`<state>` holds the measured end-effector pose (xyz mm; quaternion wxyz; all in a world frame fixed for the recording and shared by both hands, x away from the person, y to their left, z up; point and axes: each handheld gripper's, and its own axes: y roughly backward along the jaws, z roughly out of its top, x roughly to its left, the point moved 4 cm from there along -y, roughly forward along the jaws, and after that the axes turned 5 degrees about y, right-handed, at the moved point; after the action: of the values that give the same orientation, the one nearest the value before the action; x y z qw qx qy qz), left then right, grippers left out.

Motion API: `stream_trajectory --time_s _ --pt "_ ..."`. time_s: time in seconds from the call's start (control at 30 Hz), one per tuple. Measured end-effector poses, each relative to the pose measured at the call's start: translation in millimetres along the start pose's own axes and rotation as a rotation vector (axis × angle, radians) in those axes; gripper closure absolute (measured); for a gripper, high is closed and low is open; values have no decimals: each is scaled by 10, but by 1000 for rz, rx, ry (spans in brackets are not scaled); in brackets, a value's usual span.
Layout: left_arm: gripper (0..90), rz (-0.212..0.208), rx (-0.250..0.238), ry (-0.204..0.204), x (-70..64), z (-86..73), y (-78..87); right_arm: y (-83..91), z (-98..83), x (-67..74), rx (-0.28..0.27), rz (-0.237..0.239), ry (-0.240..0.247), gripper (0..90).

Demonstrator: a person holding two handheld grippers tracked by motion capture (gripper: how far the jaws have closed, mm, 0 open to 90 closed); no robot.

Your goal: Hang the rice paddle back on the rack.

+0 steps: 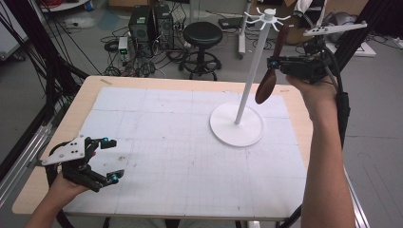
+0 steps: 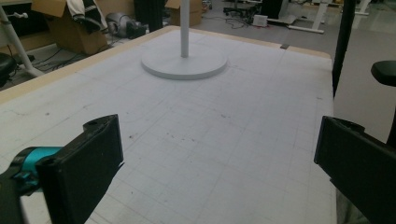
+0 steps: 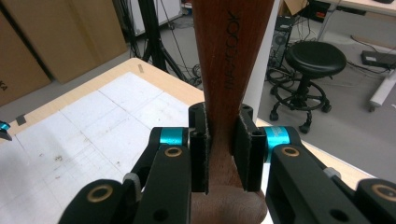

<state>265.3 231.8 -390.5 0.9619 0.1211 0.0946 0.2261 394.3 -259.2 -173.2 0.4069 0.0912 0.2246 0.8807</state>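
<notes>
White gridded mat (image 1: 190, 161), stand (image 1: 252, 71) upper right. Right gripper (image 3: 220, 154) clamps wooden spoon (image 1: 272, 71) mid-handle beside the pole: stiff, light, probably smooth, so hold at the neck. Left gripper (image 1: 107, 159) open, empty, lower left.

Illegible engraved lettering along the wooden spoon (image 3: 231, 60) handle.

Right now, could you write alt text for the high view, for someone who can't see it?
The right claw, raised beside a white hook stand, is shut on a brown wooden spoon whose bowl hangs down. The left claw rests open low over the white gridded mat on the table.
</notes>
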Motion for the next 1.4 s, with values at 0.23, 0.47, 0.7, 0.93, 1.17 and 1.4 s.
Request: stream_trajectory --time_s 0.23,0.47,0.7,0.93,1.17,1.4 --pt "17 3 -2 5 -1 1 4 -21 -1 -30 8 -11 -8 778" --pt "17 2 -2 4 0 0 3 -37 10 -43 9 -9 -9 777" --pt "17 3 0 3 2 -2 6 -49 35 -49 11 -12 -8 777" --pt "17 6 -2 4 4 -3 15 -74 35 -56 14 -14 -13 777" --pt "18 5 0 3 9 -7 16 -99 30 -74 11 -12 -11 777" --pt "18 5 1 2 11 -8 16 -120 32 -82 5 -15 -12 776"
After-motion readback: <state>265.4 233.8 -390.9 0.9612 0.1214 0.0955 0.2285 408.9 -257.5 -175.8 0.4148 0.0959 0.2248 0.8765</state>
